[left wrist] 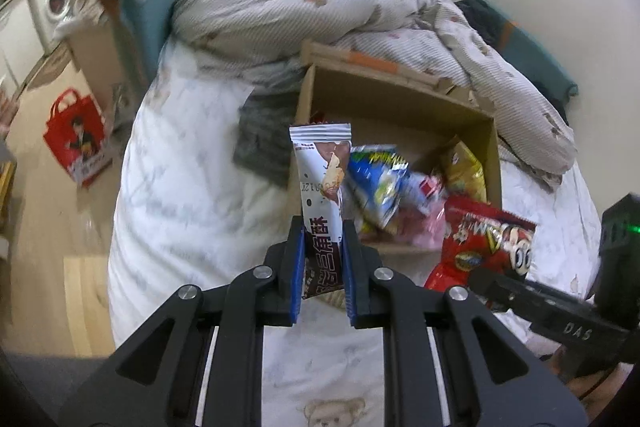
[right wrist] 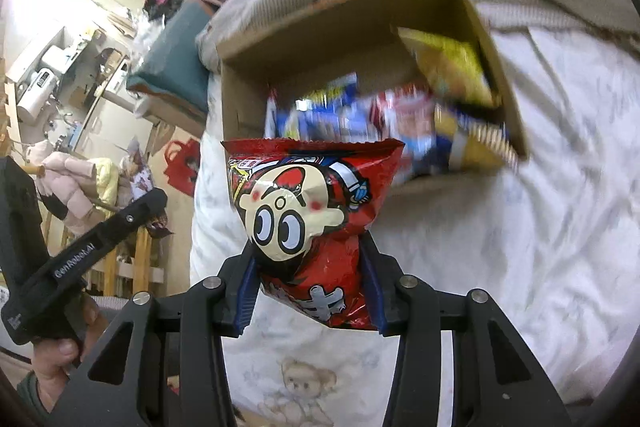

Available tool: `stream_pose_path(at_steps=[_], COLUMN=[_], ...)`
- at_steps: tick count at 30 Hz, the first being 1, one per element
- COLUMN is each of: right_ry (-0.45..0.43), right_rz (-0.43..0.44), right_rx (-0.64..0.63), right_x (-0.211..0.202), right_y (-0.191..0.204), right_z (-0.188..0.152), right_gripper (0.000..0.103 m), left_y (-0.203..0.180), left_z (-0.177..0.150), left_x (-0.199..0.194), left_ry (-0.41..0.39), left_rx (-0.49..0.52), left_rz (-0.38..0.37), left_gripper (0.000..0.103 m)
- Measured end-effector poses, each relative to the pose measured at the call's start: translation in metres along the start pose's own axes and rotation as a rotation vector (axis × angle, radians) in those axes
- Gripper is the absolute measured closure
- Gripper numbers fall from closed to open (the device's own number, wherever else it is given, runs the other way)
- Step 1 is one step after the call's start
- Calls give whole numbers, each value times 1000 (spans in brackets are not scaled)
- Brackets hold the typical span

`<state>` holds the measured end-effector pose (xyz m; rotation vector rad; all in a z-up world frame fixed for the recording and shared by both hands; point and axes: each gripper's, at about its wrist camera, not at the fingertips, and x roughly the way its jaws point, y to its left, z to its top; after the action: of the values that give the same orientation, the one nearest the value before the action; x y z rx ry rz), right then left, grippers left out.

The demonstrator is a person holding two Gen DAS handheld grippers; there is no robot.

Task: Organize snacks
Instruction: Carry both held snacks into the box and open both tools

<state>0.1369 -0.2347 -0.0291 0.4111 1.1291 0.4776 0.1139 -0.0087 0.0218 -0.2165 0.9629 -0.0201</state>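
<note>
Box (left wrist: 400, 107) far half open; snacks (left wrist: 384, 183) crowd near, apparently.

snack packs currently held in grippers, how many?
2. The brown-and-white bar pack is clamped in the left gripper; the red cartoon bag is clamped in the right gripper. More packs lie in the cardboard box, some possibly hidden.

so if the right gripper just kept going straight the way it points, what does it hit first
Probably the near wall of the cardboard box, or the snacks piled inside, led by the red snack bag that the right gripper holds. Depth is hard to judge.
</note>
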Motion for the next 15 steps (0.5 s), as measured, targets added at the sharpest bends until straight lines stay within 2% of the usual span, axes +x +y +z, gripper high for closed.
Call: stream_pose_path(at_steps=[10,15], right_ry=[-98,-149], right_rz=[-11,-40], right_rx=[-4,-21], right_x=[-5,4], right_y=[-7,-21], right_z=[68,86], right_gripper=[56,56], left_y=[-33,-35], left_z=[51,64], left_x=[43,64], left_ry=[-1,-7], left_rx=[108,96], left_rz=[11,-13], left_gripper=[89,89])
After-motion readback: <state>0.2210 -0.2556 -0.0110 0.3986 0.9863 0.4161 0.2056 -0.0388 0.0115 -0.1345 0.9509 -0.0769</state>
